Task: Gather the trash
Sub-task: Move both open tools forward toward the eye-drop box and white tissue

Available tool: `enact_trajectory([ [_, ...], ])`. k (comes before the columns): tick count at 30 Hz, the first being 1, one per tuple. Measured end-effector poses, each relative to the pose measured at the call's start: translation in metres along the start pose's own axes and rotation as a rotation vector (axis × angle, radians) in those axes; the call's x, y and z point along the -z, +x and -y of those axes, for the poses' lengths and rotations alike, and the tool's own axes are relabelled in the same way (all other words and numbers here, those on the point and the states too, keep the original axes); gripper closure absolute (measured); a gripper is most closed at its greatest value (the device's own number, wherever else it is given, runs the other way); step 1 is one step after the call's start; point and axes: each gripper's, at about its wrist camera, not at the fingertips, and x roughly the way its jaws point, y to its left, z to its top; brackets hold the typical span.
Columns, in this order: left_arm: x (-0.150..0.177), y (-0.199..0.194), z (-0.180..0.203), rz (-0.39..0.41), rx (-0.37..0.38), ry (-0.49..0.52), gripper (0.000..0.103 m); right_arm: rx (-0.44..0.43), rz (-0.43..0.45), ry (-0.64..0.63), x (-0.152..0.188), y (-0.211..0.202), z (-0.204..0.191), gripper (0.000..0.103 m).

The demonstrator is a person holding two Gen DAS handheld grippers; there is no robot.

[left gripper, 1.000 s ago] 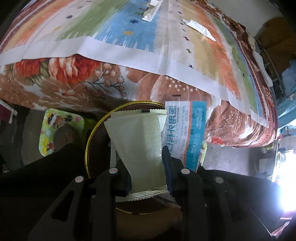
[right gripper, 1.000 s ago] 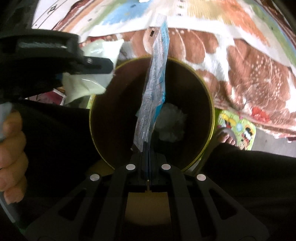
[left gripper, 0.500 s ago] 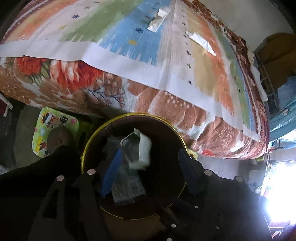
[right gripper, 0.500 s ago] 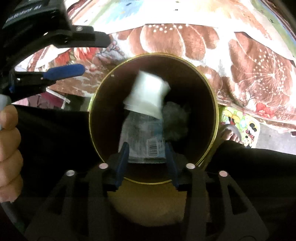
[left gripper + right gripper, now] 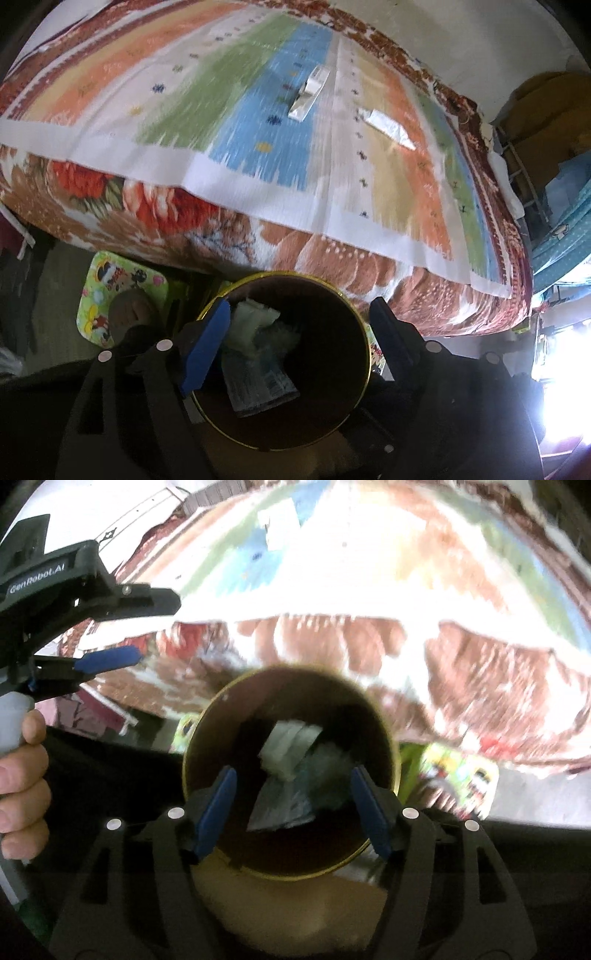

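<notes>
Wrappers (image 5: pixel 309 94) lay flat on the bed (image 5: pixel 258 122), beyond the bin (image 5: pixel 284 365); both your left claw (image 5: pixel 301 347) and right claw (image 5: pixel 293 808) stood open, empty. They looked light, thin, slippery; pinching one raised end seemed best.

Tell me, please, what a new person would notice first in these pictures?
First, the round bin with a gold rim right below both open grippers, the left gripper and the right gripper, with wrappers already inside. Next, the bright striped bedcover behind it, where two silvery wrappers lie.
</notes>
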Motion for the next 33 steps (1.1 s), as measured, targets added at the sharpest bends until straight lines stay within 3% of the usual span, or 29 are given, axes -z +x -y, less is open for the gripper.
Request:
enact_trajectory([
  [4, -0.001, -0.007, 0.007, 0.008, 0.036, 0.038, 0.019, 0.025, 0.068, -0.025, -0.007, -0.014, 0.000, 0.038],
  [8, -0.006, -0.027, 0.015, 0.078, 0.047, 0.086, 0.016, 0.022, 0.142, -0.025, -0.016, -0.032, 0.005, 0.029],
  [12, -0.014, -0.048, 0.023, 0.198, -0.010, 0.162, 0.006, 0.047, 0.248, -0.034, -0.031, -0.058, 0.011, 0.013],
  [15, -0.022, -0.056, 0.031, 0.267, -0.060, 0.211, 0.006, 0.072, 0.306, -0.046, -0.045, -0.070, 0.014, 0.009],
  [19, -0.038, -0.052, 0.035, 0.262, -0.083, 0.216, 0.006, 0.071, 0.324, -0.062, -0.064, -0.076, 0.016, 0.009],
  [26, -0.069, -0.043, 0.043, 0.270, -0.186, 0.249, 0.006, 0.070, 0.333, -0.082, -0.100, -0.084, 0.022, 0.009],
  [33, -0.097, -0.031, 0.047, 0.254, -0.177, 0.257, 0.006, 0.067, 0.350, -0.069, -0.137, -0.081, 0.038, 0.009],
])
